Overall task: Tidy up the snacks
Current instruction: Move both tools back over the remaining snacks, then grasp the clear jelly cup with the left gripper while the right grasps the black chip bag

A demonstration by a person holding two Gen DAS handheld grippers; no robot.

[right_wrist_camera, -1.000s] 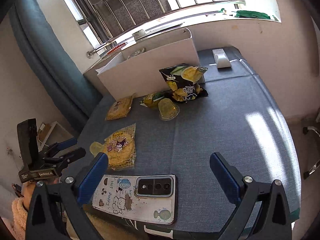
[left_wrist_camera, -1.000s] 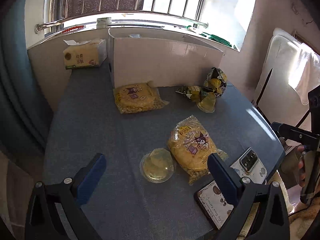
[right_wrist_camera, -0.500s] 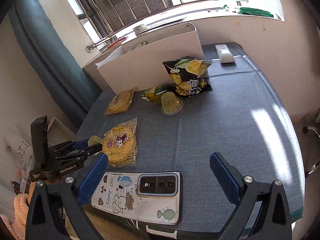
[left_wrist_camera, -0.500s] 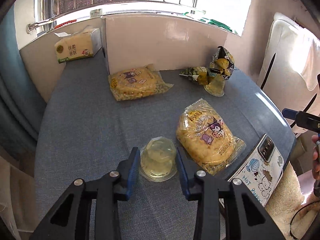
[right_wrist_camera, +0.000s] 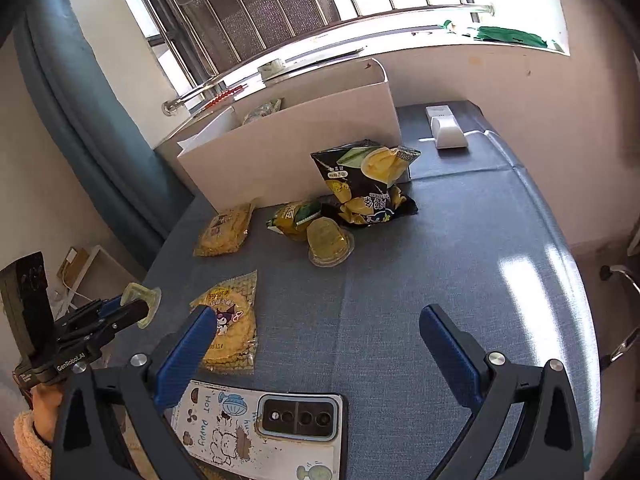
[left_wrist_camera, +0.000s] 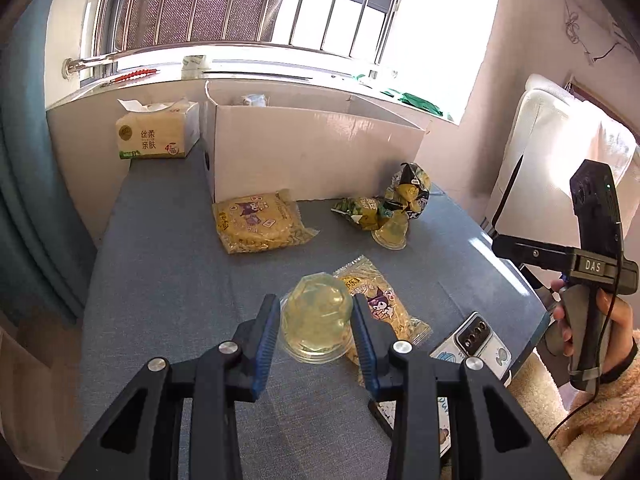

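The left gripper [left_wrist_camera: 314, 318] is clamped on a jelly cup [left_wrist_camera: 318, 322]. Only the right view shows the right gripper [right_wrist_camera: 316, 332] spread wide above a phone [right_wrist_camera: 276, 424].

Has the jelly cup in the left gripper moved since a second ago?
Yes. The jelly cup, clamped in the left gripper, is lifted off the table, beside the Kuromi snack pack.

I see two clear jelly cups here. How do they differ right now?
The near jelly cup is gripped between the left tongs and lifted off the table; the far jelly cup rests on the blue table, ungripped. The near one is beside the round cracker packet; the far one touches the green snack bag. Both are clear, yellowish, rim down.
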